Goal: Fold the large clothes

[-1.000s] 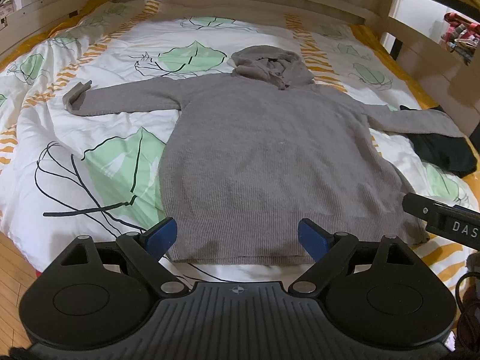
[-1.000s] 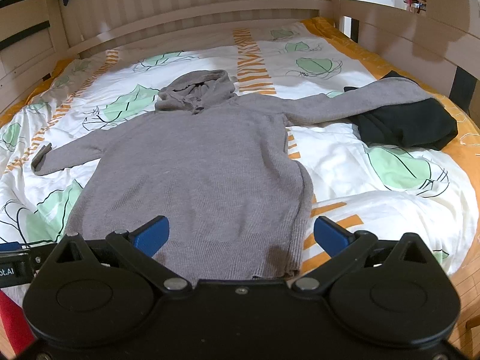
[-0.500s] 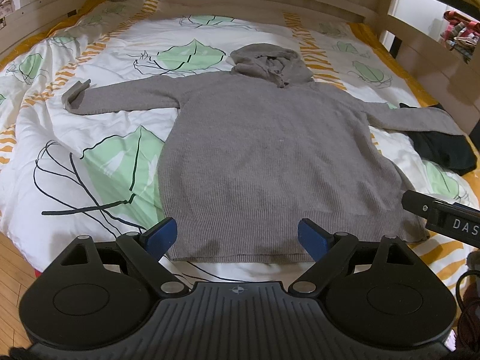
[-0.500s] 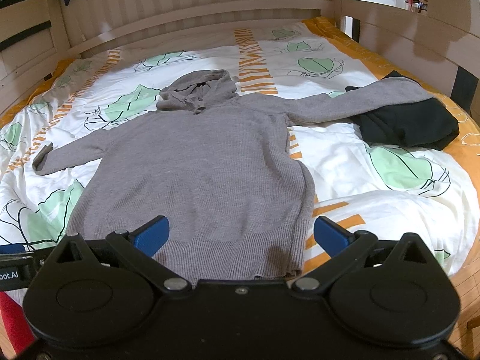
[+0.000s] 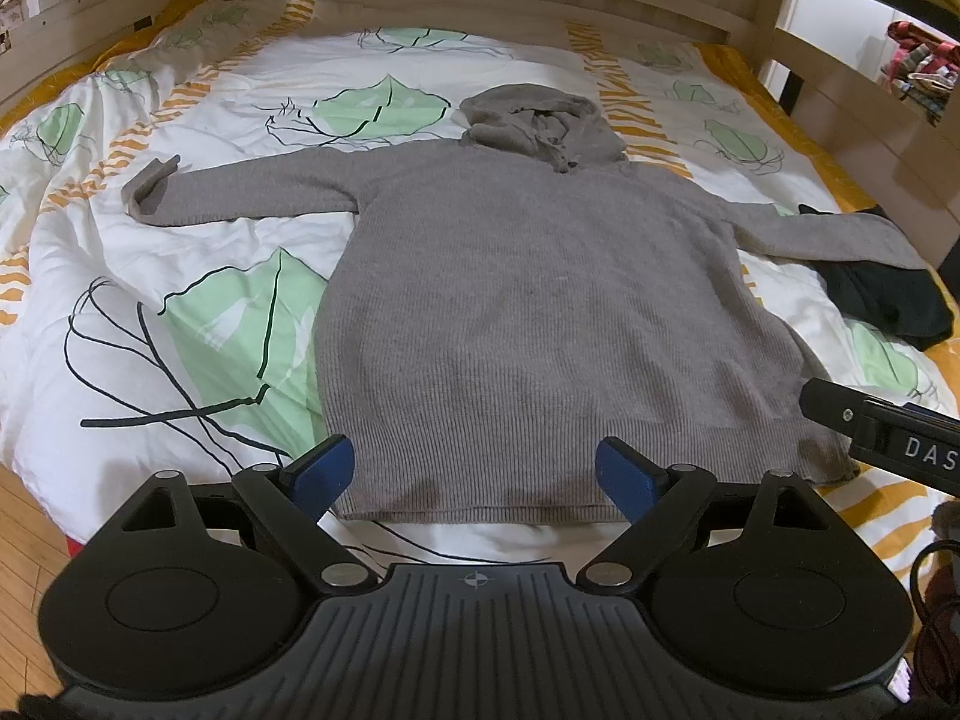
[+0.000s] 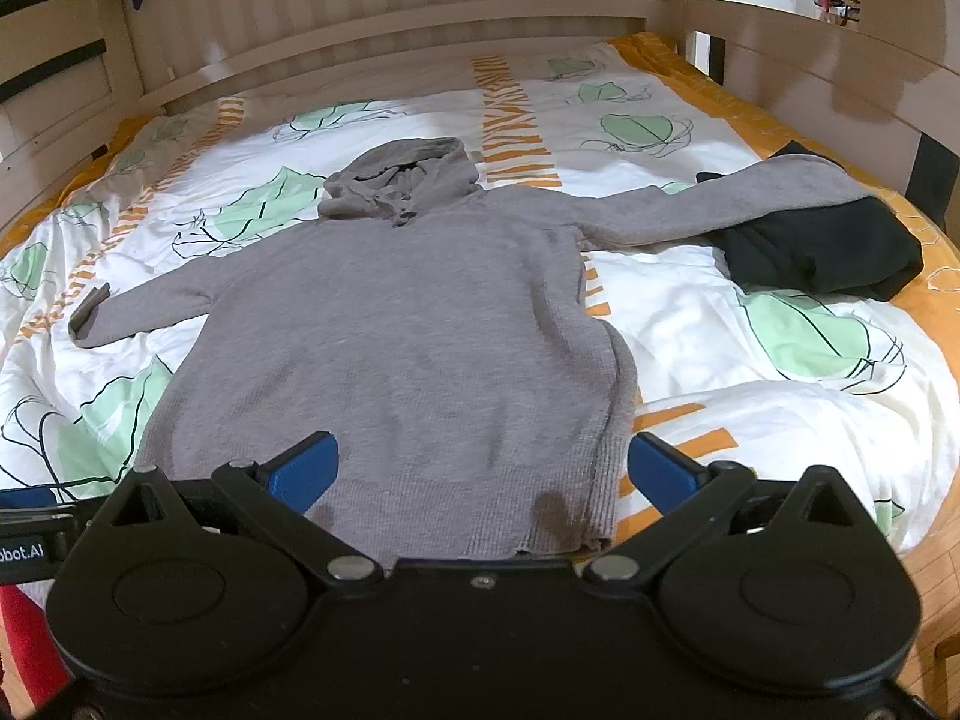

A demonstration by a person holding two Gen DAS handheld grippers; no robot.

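A grey knitted hooded sweater (image 5: 528, 300) (image 6: 408, 324) lies flat on the bed, hood at the far end, both sleeves spread out sideways. Its right sleeve end rests on a black garment (image 5: 882, 300) (image 6: 828, 252). My left gripper (image 5: 474, 474) hovers open over the near hem, its blue pads apart with only the hem beneath them. My right gripper (image 6: 483, 471) is open too, above the hem's right corner, holding nothing. The right gripper's body shows at the right edge of the left wrist view.
The bed carries a white quilt (image 5: 180, 276) with green leaves and orange stripes. Wooden bed rails (image 6: 390, 36) enclose the far end and both sides. Wood floor (image 5: 24, 516) shows at the near left.
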